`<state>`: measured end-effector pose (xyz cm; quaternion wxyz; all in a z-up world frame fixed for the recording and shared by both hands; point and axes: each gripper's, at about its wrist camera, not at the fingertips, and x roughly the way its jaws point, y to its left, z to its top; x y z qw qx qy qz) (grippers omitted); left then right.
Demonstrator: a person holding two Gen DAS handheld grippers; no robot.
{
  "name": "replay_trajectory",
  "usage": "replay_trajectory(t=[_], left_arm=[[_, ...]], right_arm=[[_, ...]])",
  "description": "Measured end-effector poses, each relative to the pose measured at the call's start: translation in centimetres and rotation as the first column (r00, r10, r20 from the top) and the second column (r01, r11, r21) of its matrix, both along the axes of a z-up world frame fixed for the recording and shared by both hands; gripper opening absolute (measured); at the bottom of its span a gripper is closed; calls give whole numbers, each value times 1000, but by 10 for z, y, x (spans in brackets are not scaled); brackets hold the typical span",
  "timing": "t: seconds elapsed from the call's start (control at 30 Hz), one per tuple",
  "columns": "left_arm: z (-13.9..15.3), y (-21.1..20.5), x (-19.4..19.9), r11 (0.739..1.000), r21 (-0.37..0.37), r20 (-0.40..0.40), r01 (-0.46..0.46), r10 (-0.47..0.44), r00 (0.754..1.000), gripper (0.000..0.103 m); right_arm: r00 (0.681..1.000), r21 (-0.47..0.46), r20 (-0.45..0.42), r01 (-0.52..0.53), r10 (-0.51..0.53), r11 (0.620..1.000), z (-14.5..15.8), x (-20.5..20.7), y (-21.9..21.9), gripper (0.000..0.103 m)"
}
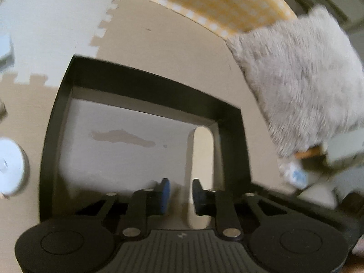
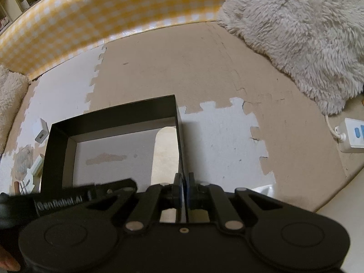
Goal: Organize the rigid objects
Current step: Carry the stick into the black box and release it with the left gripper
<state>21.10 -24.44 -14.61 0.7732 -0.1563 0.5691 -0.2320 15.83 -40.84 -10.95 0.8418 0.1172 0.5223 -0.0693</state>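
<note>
A black open box (image 1: 145, 95) with a white bottom sits on the foam floor mat. Its bottom has a rounded cut-out by the right wall. My left gripper (image 1: 180, 191) hangs over the inside of the box, near the front. Its jaws are drawn in to a narrow gap, and I make out nothing between the pads. The picture there is blurred. In the right wrist view my right gripper (image 2: 184, 182) is shut on the thin right wall of the black box (image 2: 113, 116). The left gripper's body (image 2: 68, 199) shows at the box's near left.
A fluffy grey rug (image 2: 295, 34) lies at the far right, with a yellow checked cloth (image 2: 113, 11) along the back. A white power strip (image 2: 352, 136) is at the right edge. A white charger (image 2: 41, 134) and small items lie left of the box. A white round object (image 1: 11, 166) is at the left.
</note>
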Motion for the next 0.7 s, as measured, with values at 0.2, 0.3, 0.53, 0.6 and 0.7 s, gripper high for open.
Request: replay_trajectory(t=[0.2, 0.3, 0.53, 0.6, 0.7], left_arm=[[-12, -21, -10, 984, 122, 43, 126, -132, 990, 11], [-16, -28, -12, 985, 88, 51, 150, -154, 987, 8], [-13, -26, -13, 986, 65, 84, 156, -161, 983, 9], [-8, -24, -14, 984, 66, 98, 165, -171, 980, 9], [4, -23, -19, 976, 91, 138, 196, -207, 969, 13]], right_arm=[[1000, -6, -2, -3, 3, 1000, 1, 0, 1, 4], [1000, -10, -3, -6, 6, 1000, 1, 1, 2, 4], [1000, -10, -3, -6, 6, 1000, 1, 1, 2, 4], [1000, -9, -3, -5, 5, 1000, 1, 1, 2, 4], [1000, -5, 1, -2, 2, 1000, 1, 0, 1, 4]])
